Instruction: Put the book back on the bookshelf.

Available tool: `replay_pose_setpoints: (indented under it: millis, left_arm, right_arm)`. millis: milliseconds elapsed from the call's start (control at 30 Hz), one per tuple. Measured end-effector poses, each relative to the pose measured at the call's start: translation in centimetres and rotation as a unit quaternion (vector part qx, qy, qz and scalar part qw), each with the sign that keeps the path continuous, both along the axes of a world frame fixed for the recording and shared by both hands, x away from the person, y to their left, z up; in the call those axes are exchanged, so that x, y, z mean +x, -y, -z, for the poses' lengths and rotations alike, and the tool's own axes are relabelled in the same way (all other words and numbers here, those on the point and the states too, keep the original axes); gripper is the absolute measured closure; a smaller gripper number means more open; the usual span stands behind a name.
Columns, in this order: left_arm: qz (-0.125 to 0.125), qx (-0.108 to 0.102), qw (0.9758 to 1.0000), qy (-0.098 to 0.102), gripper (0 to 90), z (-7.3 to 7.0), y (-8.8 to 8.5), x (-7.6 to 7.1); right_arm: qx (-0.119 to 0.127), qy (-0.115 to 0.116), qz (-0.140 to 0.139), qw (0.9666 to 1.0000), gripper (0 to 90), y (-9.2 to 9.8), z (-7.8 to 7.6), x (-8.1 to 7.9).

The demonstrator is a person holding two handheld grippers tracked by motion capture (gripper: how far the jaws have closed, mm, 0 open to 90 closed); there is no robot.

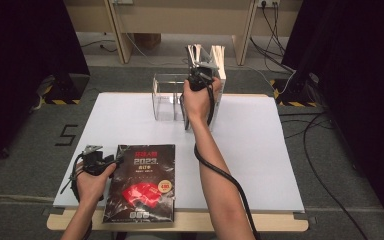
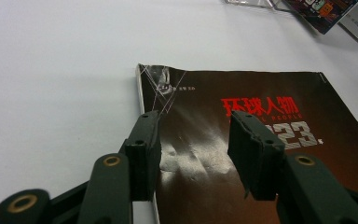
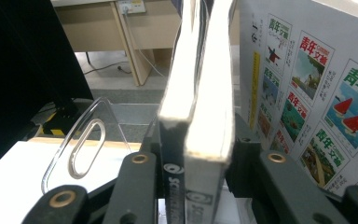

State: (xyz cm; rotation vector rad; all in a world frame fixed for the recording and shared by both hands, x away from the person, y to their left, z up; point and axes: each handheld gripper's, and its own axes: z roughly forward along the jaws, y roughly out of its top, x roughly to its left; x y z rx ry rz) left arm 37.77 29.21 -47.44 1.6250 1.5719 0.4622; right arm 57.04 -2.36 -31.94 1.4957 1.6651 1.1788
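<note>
Right tongs (image 3: 193,154) pinch two upright magazines (image 3: 198,93); left tongs (image 2: 196,140) spread over flat magazine (image 2: 242,140).

A magazine (image 1: 140,182) lies flat at the lower left of the desk (image 1: 260,150), its bottom edge at the desk's near edge. A rack (image 1: 167,97) stands at the upper centre. Just right of it, upright magazines (image 1: 219,62) stand, two (image 3: 200,107) between the right gripper's (image 1: 200,75) jaws.
</note>
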Motion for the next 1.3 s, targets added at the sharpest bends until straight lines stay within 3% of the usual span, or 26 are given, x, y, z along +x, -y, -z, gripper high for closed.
replay_pose_setpoints:
  millis: [167,333,500,633,800,967,1100,1167,1300]
  left_arm:
    - [0.002,0.001,1.0,-0.001,53.1,0.0,0.1,0.0]
    - [0.002,0.0,1.0,0.0,53.0,0.0,0.1,0.0]
    - [0.0,-0.001,1.0,-0.002,53.1,0.1,-0.1,0.1]
    - [-0.003,-0.002,1.0,-0.003,53.2,0.2,-0.3,0.1]
    - [-0.003,-0.004,1.0,0.0,53.2,0.1,-0.4,0.1]
    - [-0.002,-0.003,1.0,-0.001,53.2,0.2,-0.5,0.1]
    - [0.001,-0.004,1.0,0.002,53.2,0.2,-0.4,0.1]
    - [0.003,-0.005,1.0,0.002,53.2,0.2,-0.4,0.1]
    - [0.002,-0.004,1.0,0.002,53.2,0.2,-0.3,0.0]
  right_arm:
    - [-0.008,-0.02,0.008,0.9997,75.9,0.0,-0.4,0.2]
    - [0.007,-0.025,0.004,0.9997,76.6,0.5,-0.5,0.3]
    - [0.02,0.003,-0.008,0.9998,76.8,1.0,0.0,0.1]
    - [0.012,0.037,-0.017,0.9991,76.9,0.9,0.2,0.1]
    - [0.013,0.053,-0.011,0.9985,76.9,0.9,-0.1,0.4]
    - [0.019,0.082,0.002,0.9964,76.9,1.1,-0.1,0.0]
    - [0.008,0.089,0.008,0.996,76.6,0.9,0.7,-0.3]
    - [-0.002,0.095,0.009,0.9955,76.4,0.7,1.9,-0.4]
    - [-0.027,0.101,0.0,0.9945,75.6,0.0,2.0,-1.2]
